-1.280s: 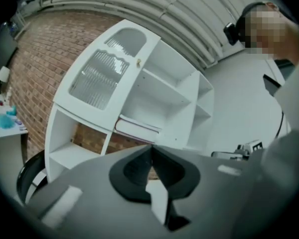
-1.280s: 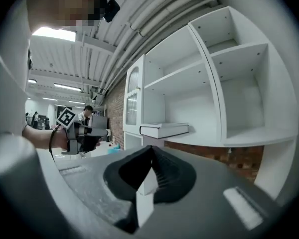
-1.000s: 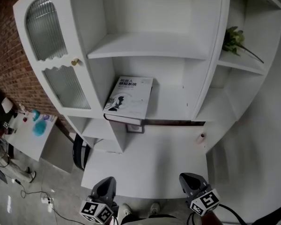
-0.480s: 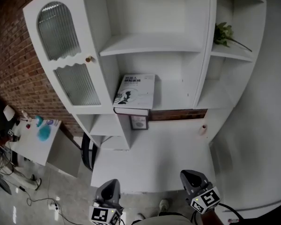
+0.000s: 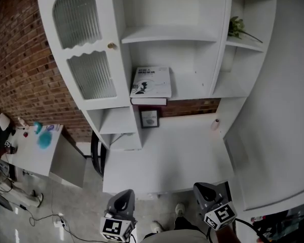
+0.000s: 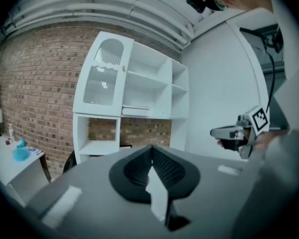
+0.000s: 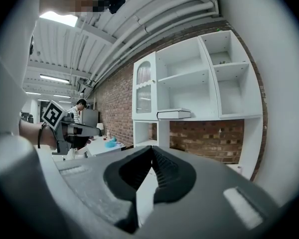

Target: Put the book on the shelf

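Note:
A white book [image 5: 151, 82] with a dark figure on its cover lies flat on the lower shelf of the white shelf unit [image 5: 172, 34], its spine toward the front. It also shows as a thin slab in the left gripper view [image 6: 135, 110] and the right gripper view [image 7: 174, 114]. My left gripper [image 5: 122, 202] and right gripper [image 5: 203, 195] are at the bottom of the head view, well back from the shelf. Both are shut with nothing between the jaws. The right gripper [image 6: 229, 132] shows in the left gripper view, the left gripper [image 7: 84, 129] in the right gripper view.
A white desk surface [image 5: 167, 156] juts out under the shelf, with a small framed picture [image 5: 149, 119] against the brick wall. A cabinet door with ribbed glass [image 5: 88, 49] stands left of the book. A green plant [image 5: 237, 27] sits on the right side shelf. A side table [image 5: 33, 148] stands at left.
The view has pulled back from the shelf: book and shelf unit have shrunk and shifted up, and more floor shows. Both grippers stay low and shut.

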The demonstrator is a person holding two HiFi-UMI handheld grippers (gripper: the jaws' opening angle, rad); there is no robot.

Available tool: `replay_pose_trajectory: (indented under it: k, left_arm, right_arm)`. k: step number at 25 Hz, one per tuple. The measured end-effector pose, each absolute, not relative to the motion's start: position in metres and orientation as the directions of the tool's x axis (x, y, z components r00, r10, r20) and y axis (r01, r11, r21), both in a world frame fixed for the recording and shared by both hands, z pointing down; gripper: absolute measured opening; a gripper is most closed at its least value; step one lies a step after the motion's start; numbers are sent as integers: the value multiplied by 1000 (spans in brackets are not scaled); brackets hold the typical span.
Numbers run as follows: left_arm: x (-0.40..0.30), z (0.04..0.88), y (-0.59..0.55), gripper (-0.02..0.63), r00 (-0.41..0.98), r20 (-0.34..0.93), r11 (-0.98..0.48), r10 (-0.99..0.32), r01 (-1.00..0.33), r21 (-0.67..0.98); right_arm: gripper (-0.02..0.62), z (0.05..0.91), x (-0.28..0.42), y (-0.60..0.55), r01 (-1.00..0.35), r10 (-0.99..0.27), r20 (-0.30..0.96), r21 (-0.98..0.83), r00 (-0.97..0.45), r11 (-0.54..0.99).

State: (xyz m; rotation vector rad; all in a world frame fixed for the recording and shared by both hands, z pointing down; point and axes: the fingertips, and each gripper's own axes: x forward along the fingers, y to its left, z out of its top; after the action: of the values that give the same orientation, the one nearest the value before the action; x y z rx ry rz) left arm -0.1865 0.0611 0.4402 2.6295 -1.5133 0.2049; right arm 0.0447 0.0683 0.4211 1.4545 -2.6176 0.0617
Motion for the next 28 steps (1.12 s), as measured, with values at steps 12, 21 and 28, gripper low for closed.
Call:
replay_pose_trajectory:
  k: [12, 21, 28]
  left_arm:
    - [-185, 436, 84, 8, 548, 141, -547, -825, -836, 46]
    - [-150, 431, 83, 8, 548, 138, -545, -825, -836, 66]
    - [-130, 436, 81, 8, 539, 153, -538, -828, -841, 51]
  right_arm:
    - [2, 408, 43, 107, -858, -857, 109, 57, -503, 511]
    - [2, 406, 72, 101, -846, -846, 94, 50, -525, 530]
    - [2, 407, 86, 96, -831, -829, 87, 20, -552, 556]
